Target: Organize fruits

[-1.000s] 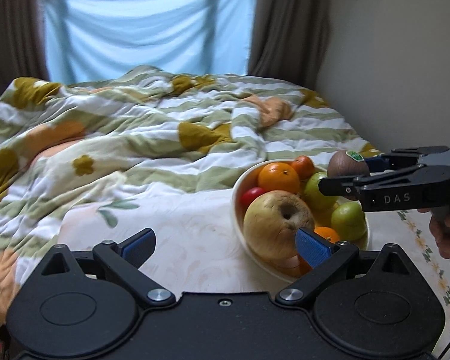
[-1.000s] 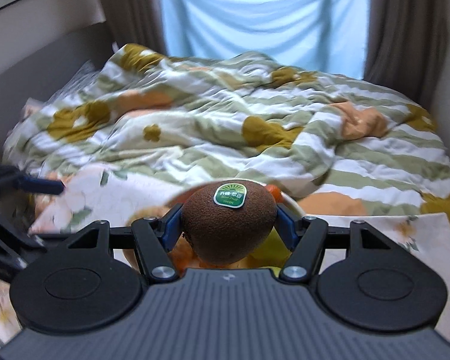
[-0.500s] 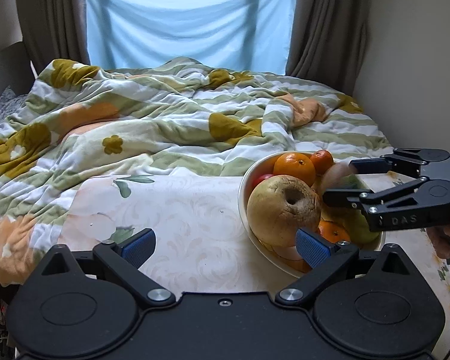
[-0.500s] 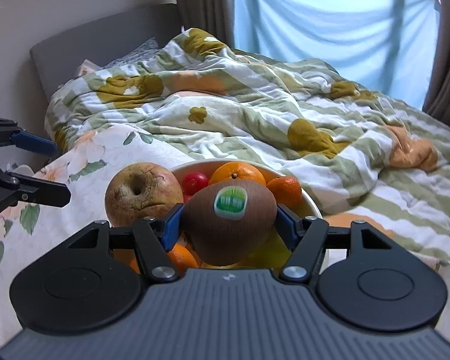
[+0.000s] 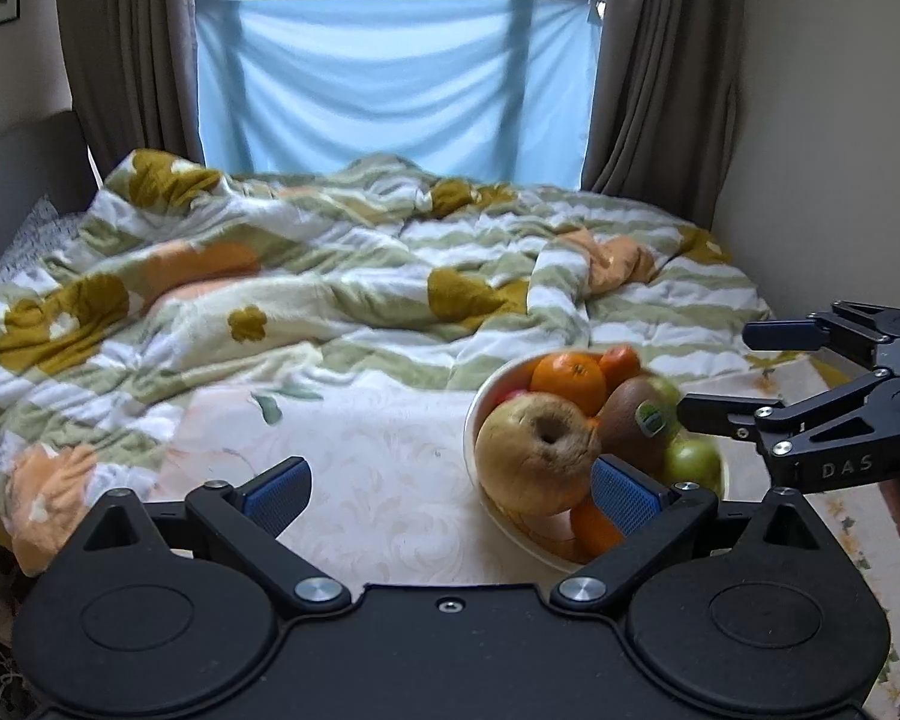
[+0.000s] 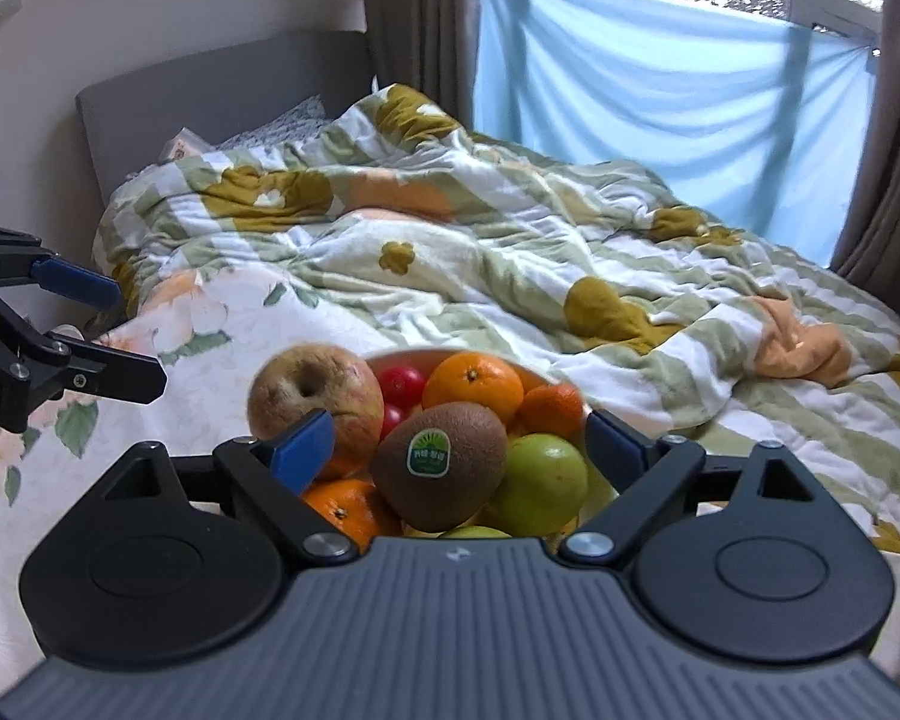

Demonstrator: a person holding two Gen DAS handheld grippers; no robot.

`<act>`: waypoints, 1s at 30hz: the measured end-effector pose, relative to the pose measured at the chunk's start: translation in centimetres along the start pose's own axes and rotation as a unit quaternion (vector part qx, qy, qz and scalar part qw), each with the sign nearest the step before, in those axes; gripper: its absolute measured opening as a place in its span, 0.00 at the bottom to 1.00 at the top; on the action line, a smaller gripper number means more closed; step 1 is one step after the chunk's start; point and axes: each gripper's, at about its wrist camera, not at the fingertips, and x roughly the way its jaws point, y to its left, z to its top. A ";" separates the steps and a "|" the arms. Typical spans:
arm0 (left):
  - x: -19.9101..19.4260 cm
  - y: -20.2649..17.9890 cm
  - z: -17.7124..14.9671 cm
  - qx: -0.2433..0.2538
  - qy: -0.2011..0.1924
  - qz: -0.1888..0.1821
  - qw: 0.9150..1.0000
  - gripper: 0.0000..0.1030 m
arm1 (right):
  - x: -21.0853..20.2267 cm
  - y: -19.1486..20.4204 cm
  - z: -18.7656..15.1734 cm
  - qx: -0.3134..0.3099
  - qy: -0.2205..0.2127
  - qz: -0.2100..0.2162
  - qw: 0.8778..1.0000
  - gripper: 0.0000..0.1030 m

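The kiwi [image 6: 441,465] lies loose in the bowl [image 5: 480,414] between the right gripper's [image 6: 459,441] just-spread fingers.

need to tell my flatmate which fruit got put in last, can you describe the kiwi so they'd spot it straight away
Find the white bowl of fruit on the floral cloth at the foot of the bed. The kiwi lies on top of the pile at the bowl's near side, between the big blotchy apple and a green apple. It is the only fuzzy brown fruit and carries a round green sticker.
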 end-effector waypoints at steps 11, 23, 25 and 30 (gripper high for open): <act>-8.4 -0.2 0.0 0.014 -0.055 0.000 0.998 0.99 | -9.2 4.9 3.9 0.043 -0.008 -0.106 0.993 1.00; -15.2 0.2 -3.6 0.026 -0.071 0.007 0.997 1.00 | -18.0 11.3 2.0 0.122 0.002 -0.199 0.972 1.00; -15.7 0.4 -4.3 0.023 -0.067 0.008 0.997 1.00 | -18.9 11.8 1.4 0.135 0.005 -0.213 0.968 1.00; -16.2 0.6 -6.0 0.020 -0.053 0.017 0.998 1.00 | -20.4 12.7 -0.8 0.156 0.026 -0.239 0.958 1.00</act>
